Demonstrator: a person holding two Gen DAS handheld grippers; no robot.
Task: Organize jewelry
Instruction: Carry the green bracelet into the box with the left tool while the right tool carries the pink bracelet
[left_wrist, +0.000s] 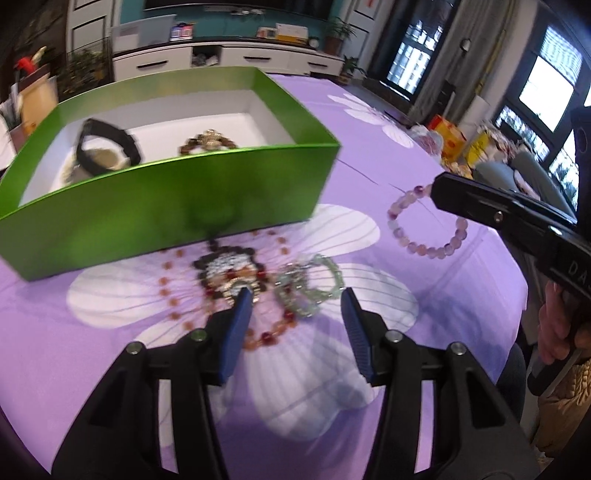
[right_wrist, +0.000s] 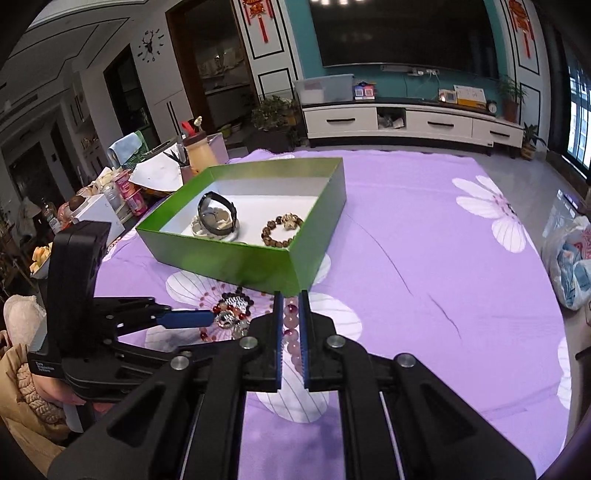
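Right hand-held gripper (right_wrist: 291, 301) clamping pale bead bracelet (left_wrist: 428, 225), dangling limp, light, likely slippery; left hand-held gripper (left_wrist: 295, 299) hovering released over green bracelet (left_wrist: 310, 288).

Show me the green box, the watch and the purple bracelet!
green box (right_wrist: 236, 264), right wrist view, front wall.
watch (right_wrist: 218, 212), right wrist view, black strap.
purple bracelet (left_wrist: 428, 252), left wrist view, lower beads.

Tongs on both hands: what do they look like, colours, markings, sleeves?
Both sets match: black plastic scissor-style frames with silver rivets and ribbed blue pads. Left tongs, right tongs. The right unit's black body carries white lettering, partly cut off. The left one has a small white label. A tan quilted sleeve shows.
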